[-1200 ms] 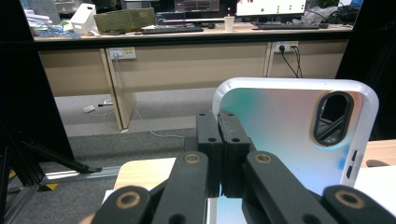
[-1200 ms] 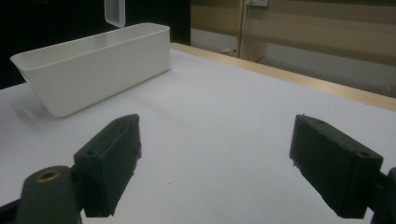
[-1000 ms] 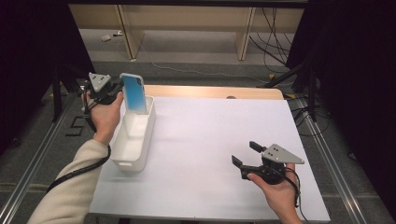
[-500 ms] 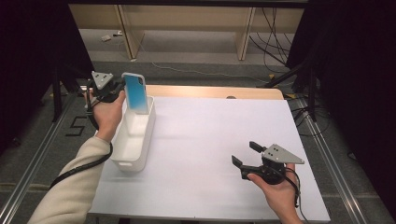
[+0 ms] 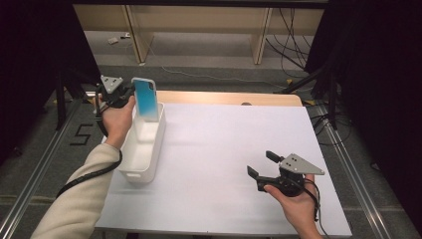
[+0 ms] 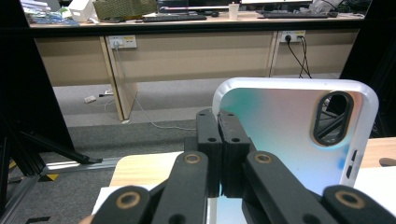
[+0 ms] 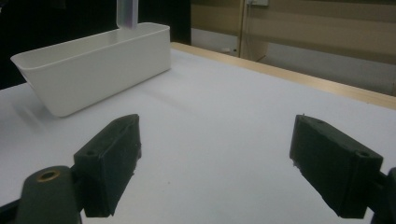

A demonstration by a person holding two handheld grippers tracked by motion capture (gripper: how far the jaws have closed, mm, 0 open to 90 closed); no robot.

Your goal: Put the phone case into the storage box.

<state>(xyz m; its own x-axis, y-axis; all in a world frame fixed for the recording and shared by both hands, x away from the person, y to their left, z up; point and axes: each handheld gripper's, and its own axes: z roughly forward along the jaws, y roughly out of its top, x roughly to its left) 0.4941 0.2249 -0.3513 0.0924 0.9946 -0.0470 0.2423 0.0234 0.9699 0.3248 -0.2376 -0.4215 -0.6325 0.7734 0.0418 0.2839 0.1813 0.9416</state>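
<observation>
A phone case [image 5: 147,99], blue fading to white with a white rim, stands upright over the far end of a white bin [image 5: 137,177]. My left gripper [image 5: 130,94] is shut on the case's left edge, and a hand holds it beside the bin. In the left gripper view the jaws [image 6: 219,140] pinch the rim of the case [image 6: 280,126], whose camera cutout faces me. My right gripper [image 5: 261,163] rests open low over the near right of the white table top, with nothing between its jaws [image 7: 215,158]. The right gripper view shows the bin [image 7: 93,74] and the case's lower end [image 7: 126,14] farther off.
The white sheet [image 5: 224,149] covers the table, with a wooden strip [image 5: 224,98] along its far edge. Metal rails run along both sides. Beyond the table are a floor, cables and desk legs.
The left gripper with the case has shifted very slightly to the right over the bin's far end. The right gripper has kept still.
</observation>
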